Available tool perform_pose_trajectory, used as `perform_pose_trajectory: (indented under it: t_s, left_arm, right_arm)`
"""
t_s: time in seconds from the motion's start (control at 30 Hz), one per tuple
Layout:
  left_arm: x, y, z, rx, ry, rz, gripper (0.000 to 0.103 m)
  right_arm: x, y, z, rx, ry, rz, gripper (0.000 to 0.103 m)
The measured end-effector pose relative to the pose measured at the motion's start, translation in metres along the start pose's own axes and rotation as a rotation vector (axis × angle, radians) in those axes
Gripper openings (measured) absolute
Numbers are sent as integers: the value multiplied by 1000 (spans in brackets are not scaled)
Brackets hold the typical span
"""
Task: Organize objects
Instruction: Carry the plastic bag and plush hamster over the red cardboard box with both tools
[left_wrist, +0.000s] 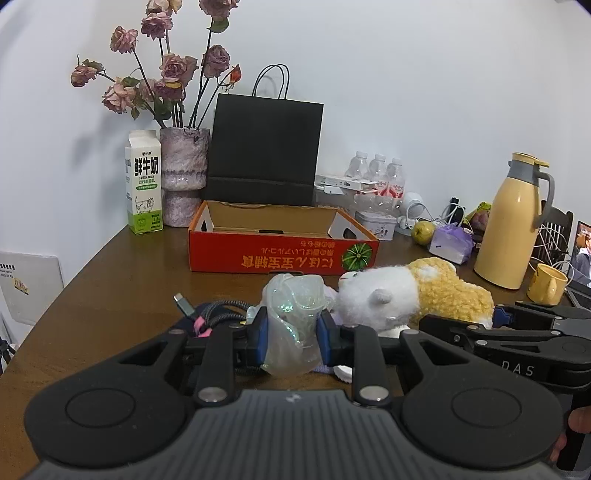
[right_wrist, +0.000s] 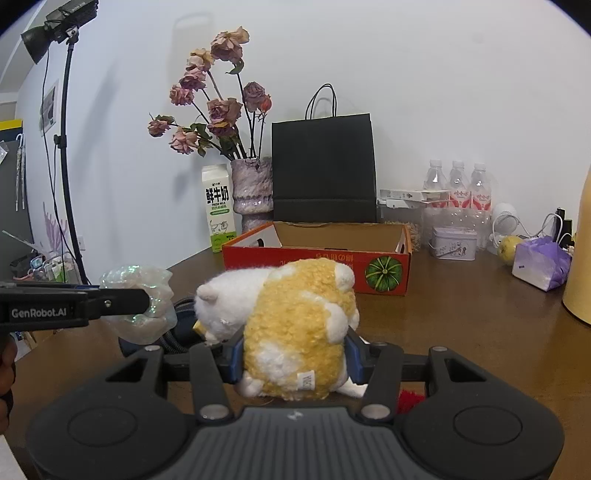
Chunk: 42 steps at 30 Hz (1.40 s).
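My left gripper (left_wrist: 292, 334) is shut on a crumpled clear iridescent plastic piece (left_wrist: 295, 314), held above the brown table (left_wrist: 122, 291). My right gripper (right_wrist: 295, 356) is shut on a yellow-and-white plush animal (right_wrist: 295, 325), its blue pads pressing both flanks. In the left wrist view the plush (left_wrist: 413, 291) sits just right of the plastic, with the right gripper (left_wrist: 496, 317) behind it. The right wrist view shows the plastic (right_wrist: 142, 295) at left, beside the left gripper's black finger (right_wrist: 122, 301). An open red cardboard box (left_wrist: 280, 254) (right_wrist: 317, 269) lies ahead of both.
A coiled dark cable (left_wrist: 218, 310) lies under the left gripper. Milk carton (left_wrist: 144, 184), vase of dried roses (left_wrist: 183, 177), black paper bag (left_wrist: 264, 151) and water bottles (left_wrist: 376, 177) line the wall. A yellow jug (left_wrist: 511, 221), yellow mug (left_wrist: 546, 284), purple packet (left_wrist: 452, 242) and pear (left_wrist: 423, 230) stand at right.
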<state>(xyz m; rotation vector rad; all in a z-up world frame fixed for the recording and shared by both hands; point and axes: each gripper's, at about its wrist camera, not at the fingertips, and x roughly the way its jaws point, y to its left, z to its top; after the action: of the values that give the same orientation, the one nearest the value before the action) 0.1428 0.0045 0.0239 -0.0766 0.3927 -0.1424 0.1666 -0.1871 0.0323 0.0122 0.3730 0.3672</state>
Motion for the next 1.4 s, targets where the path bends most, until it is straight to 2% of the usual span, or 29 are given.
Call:
perform_pose_trajectory:
  t_s: [0.57, 1.4]
  left_arm:
    - [47, 13, 41, 4, 14, 29, 27]
    - [127, 7, 107, 27, 4, 101, 27]
  right_arm:
    - [45, -11, 35, -17, 3, -6, 50]
    - [108, -32, 100, -64, -34, -50, 50]
